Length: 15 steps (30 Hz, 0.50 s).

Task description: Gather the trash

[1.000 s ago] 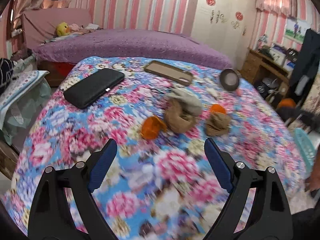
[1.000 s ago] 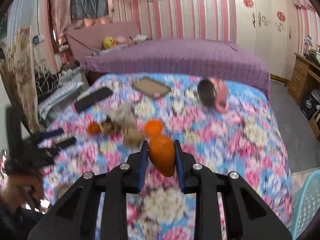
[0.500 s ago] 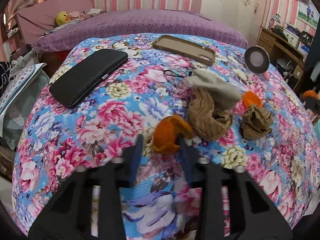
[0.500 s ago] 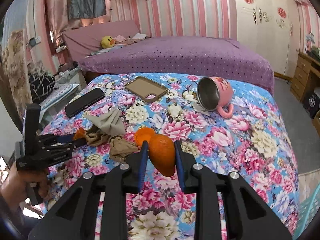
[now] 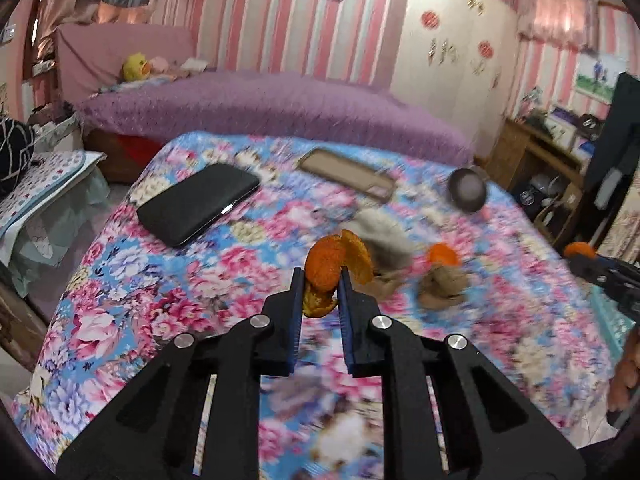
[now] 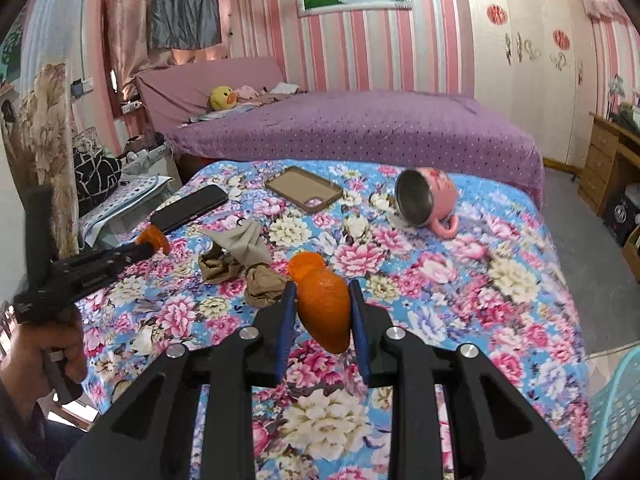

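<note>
My left gripper [image 5: 320, 276] holds a curled piece of orange peel [image 5: 336, 258] just above the flowered bedspread [image 5: 160, 304]; its jaws are still closing and the pads press on the peel. From the right wrist view, that left gripper [image 6: 149, 247] hangs at the left with its peel [image 6: 155, 238]. My right gripper [image 6: 322, 286] is shut on a larger orange peel [image 6: 325, 310]. A third peel [image 6: 306, 263] lies on the bed just beyond it, beside two crumpled brown wads [image 6: 264, 287] and a grey cloth [image 6: 245, 242].
A black phone [image 5: 198, 204], a brown phone case [image 5: 346, 174] and a tipped pink mug [image 6: 426, 202] lie further back on the bedspread. A turquoise basket [image 6: 616, 404] stands at the lower right. A person's hand [image 6: 52, 344] grips the left tool. A purple bed [image 6: 360, 128] lies behind.
The left gripper went from wide open to closed around the orange peel and lifted it off the bedspread. The right gripper kept its hold on its own peel.
</note>
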Tool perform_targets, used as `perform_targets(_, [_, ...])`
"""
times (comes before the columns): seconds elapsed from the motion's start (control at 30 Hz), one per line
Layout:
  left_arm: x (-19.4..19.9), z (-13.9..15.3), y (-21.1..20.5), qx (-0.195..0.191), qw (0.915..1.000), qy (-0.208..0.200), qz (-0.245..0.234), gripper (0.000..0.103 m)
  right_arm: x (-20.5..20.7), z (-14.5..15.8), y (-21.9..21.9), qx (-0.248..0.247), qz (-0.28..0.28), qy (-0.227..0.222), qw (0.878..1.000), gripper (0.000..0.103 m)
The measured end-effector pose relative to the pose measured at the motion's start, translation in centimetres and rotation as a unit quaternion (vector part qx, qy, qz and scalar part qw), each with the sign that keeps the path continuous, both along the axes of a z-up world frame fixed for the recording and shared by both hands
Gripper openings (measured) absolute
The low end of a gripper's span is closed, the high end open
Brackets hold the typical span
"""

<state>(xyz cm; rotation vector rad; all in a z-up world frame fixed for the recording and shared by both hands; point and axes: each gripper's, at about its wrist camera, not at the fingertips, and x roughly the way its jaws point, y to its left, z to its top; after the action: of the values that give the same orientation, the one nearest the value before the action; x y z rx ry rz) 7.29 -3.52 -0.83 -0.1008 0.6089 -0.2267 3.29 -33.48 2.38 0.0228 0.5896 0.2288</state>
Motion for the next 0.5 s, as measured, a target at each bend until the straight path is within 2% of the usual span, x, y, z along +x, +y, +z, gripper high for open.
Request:
perform_targets(0.27, [-2.1,1.2,-2.4,-0.016,0.9992,-0.021,-0.030,0.015,-1.2,0.8,-1.4,0.005,-0.021,-0.012,1.000,0.026])
perform_targets(0.5, [-2.3,1.2,-2.8,-0.011,0.9991,-0.025,-0.033,0.015,-2.2,1.8,-2.9,-0.007,-0.037,-0.026,0.999,0.026])
